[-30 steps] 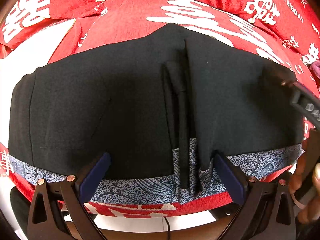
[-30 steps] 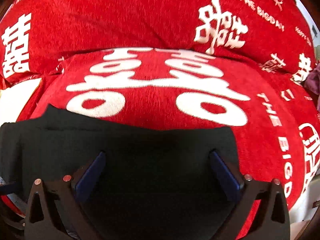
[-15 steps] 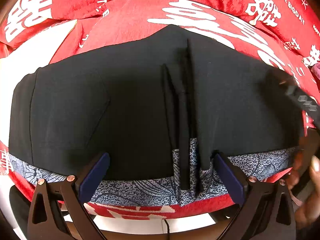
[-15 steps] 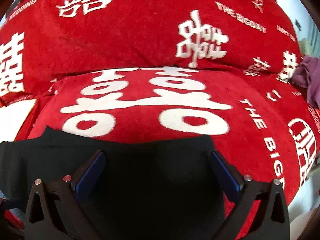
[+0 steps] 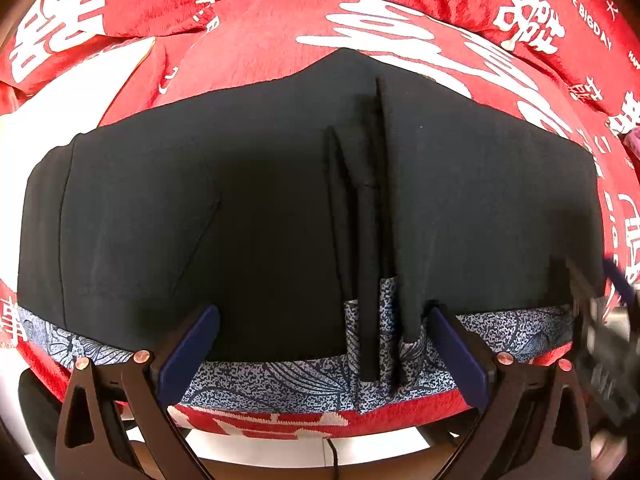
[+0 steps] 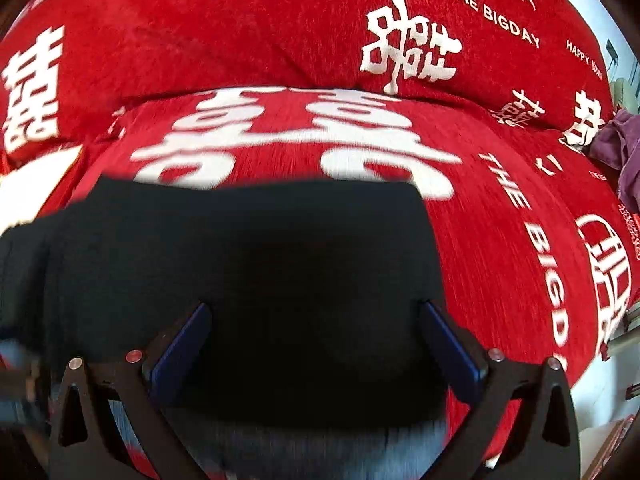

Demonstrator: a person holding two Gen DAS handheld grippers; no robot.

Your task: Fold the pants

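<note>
The black pants (image 5: 248, 208) lie flat on a red cushion with white characters (image 5: 260, 36). Their grey patterned waistband (image 5: 280, 380) runs along the near edge, with black drawstrings (image 5: 366, 280) lying over it. My left gripper (image 5: 320, 344) is open and empty just above the waistband. My right gripper (image 6: 312, 352) is open and empty over the right part of the pants (image 6: 240, 280); it also shows blurred at the right edge of the left wrist view (image 5: 600, 320).
Red cushions with white lettering (image 6: 280, 32) rise behind the pants. A purple cloth (image 6: 620, 152) lies at the far right. A white surface (image 5: 60, 92) shows at the left. A black cable (image 5: 334, 456) hangs below the cushion's front edge.
My right gripper has moved down and toward the near right corner of the pants, with motion blur. My left gripper has stayed nearly still.
</note>
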